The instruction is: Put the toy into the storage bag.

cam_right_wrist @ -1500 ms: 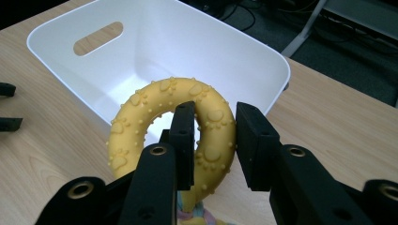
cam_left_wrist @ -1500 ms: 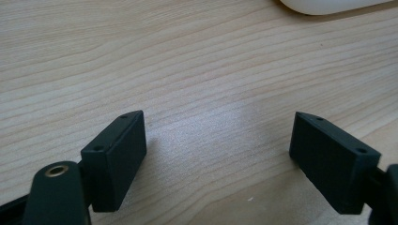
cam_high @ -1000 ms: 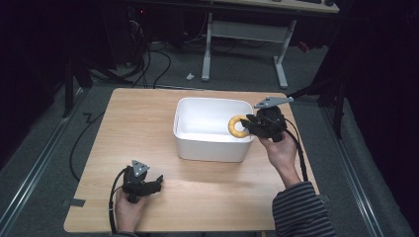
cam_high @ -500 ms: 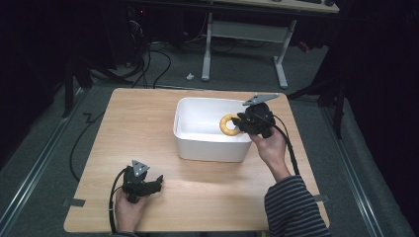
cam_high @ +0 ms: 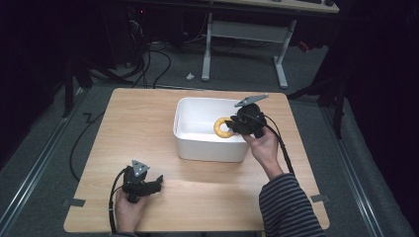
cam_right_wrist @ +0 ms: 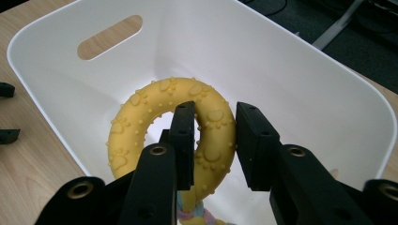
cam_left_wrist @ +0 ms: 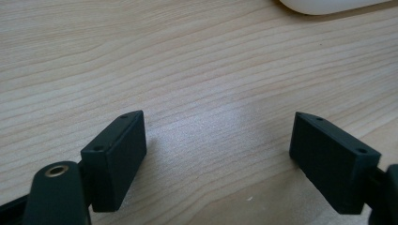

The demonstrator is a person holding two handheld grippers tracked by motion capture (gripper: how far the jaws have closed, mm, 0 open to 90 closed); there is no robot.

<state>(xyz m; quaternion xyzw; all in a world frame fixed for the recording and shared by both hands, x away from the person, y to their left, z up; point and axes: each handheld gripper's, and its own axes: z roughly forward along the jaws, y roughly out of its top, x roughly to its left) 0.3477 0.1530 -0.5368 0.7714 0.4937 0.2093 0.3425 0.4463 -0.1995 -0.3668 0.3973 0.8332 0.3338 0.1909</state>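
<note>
The yellow ring toy (cam_right_wrist: 173, 126), a rubber ring with small paw prints and bumps on it, hangs inside the white bin (cam_right_wrist: 300, 79), over its right part and above its floor. The right tongs (cam_right_wrist: 213, 140) pinch one side of the ring: one jaw goes through the hole and the other jaw presses from outside. Below the ring a small piece of coloured rope (cam_right_wrist: 195, 216) is visible. In the high view the right tongs (cam_high: 236, 124) reach over the right rim of the white bin (cam_high: 210, 148), held by the right hand (cam_high: 262, 148) in a striped sleeve (cam_high: 286, 207). The bin stands on the wooden table (cam_high: 148, 118), a little behind its middle. In front of the bin and to its left, near the table edge, the left tongs (cam_high: 153, 184) rest low on the table. Their jaws are spread wide, with only bare wood between them (cam_left_wrist: 216, 154).
</note>
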